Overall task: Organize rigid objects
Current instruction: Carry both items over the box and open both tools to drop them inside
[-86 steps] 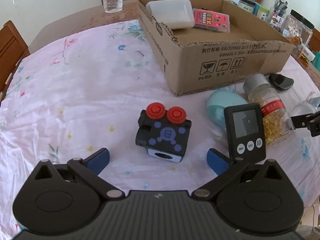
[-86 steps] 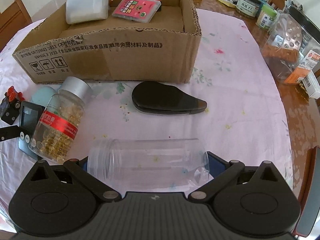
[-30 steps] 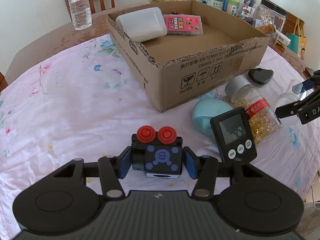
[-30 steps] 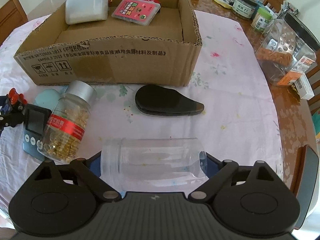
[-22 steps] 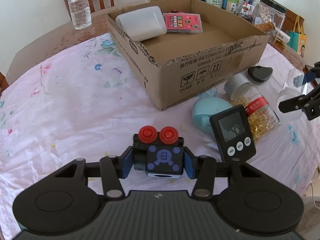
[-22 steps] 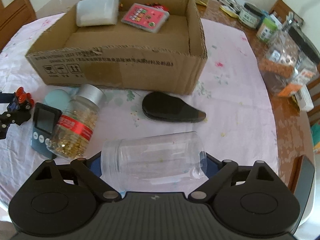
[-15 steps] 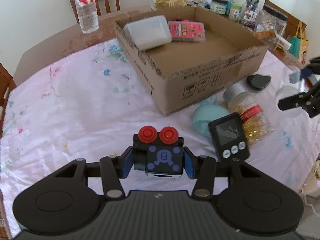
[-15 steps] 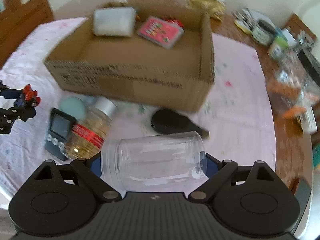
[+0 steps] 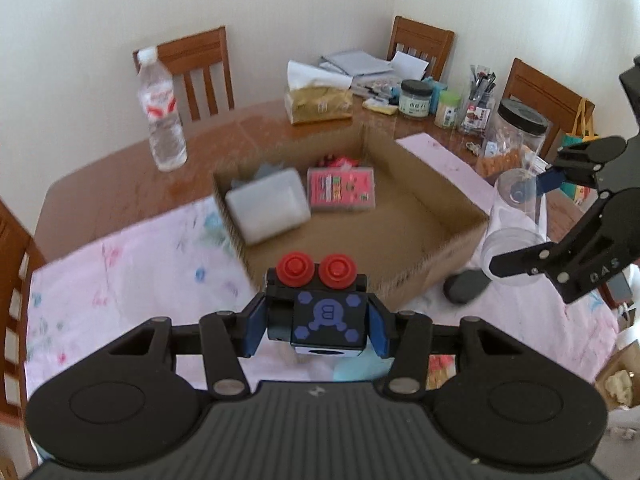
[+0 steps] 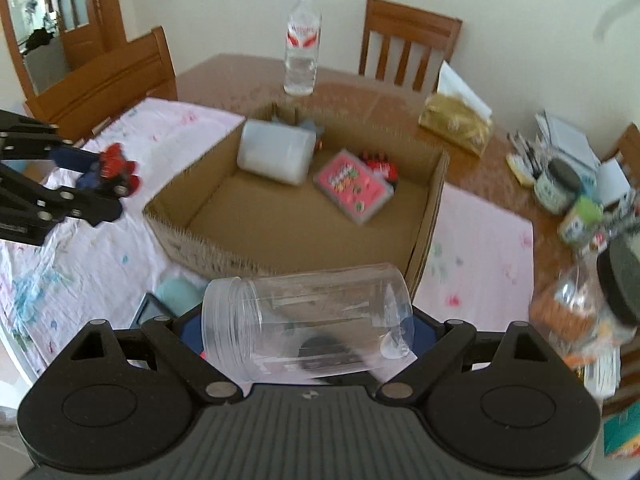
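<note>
My left gripper (image 9: 317,322) is shut on a black toy cube (image 9: 320,314) with two red knobs and blue hexagon marks, held in the air in front of the open cardboard box (image 9: 448,192). My right gripper (image 10: 306,328) is shut on a clear plastic jar (image 10: 308,316) lying sideways between its blue pads, raised above the box's near corner (image 10: 430,216). The left wrist view shows the right gripper (image 9: 516,224) with the jar (image 9: 514,216) at the right. In the right wrist view the left gripper (image 10: 100,178) with the cube is at the left.
Inside the box lie a white container (image 9: 268,204) and a pink card pack (image 9: 342,190). A black case (image 9: 466,286), a teal object (image 10: 174,290) and a timer (image 10: 150,310) lie on the flowered cloth. A water bottle (image 9: 162,114), tissue pack (image 9: 318,104), jars and chairs ring the table.
Both grippers have risen from the table with their loads, so the box now shows from above. The jar has tilted a little as the right gripper rolled.
</note>
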The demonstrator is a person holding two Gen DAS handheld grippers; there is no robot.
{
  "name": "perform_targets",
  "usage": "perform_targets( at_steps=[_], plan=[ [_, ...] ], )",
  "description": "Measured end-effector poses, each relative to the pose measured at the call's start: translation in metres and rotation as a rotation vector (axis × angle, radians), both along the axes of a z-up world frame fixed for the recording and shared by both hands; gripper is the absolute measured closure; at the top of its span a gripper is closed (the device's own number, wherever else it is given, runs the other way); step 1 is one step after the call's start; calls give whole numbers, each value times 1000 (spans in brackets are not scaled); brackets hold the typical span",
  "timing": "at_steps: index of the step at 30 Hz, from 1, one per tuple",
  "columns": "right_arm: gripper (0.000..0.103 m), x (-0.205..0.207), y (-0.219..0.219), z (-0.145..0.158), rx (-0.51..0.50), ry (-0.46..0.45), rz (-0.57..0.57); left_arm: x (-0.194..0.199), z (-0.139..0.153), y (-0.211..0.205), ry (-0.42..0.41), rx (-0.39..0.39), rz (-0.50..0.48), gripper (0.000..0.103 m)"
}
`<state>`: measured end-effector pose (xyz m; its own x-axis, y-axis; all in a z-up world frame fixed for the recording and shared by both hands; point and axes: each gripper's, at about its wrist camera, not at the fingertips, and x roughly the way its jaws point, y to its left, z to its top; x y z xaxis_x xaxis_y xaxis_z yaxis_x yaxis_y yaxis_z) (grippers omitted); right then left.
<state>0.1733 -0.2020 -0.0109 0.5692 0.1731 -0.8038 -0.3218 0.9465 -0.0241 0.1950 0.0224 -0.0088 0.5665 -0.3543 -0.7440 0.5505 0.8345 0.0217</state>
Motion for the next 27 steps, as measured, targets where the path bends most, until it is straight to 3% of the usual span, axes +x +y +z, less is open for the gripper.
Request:
perform_targets(
  at_steps=[11,13,15,16,27],
  plan=[
    [7,26,-9,8,-8,-46,56,38,-22,-38,4,39,37,53],
    [7,30,-9,8,-6,-47,63,41,-25,-39,-12,35,66,43],
    [7,34,-9,6,-2,-42,69,41,-27,-39,-42,39,118,6],
    [7,36,-9,6,-2,-40,73,37,-27,-37,-73,43,149,3],
    [7,52,-6,0,-5,-29,96,-6,-18,-11,-79,10,285,2]
  ],
)
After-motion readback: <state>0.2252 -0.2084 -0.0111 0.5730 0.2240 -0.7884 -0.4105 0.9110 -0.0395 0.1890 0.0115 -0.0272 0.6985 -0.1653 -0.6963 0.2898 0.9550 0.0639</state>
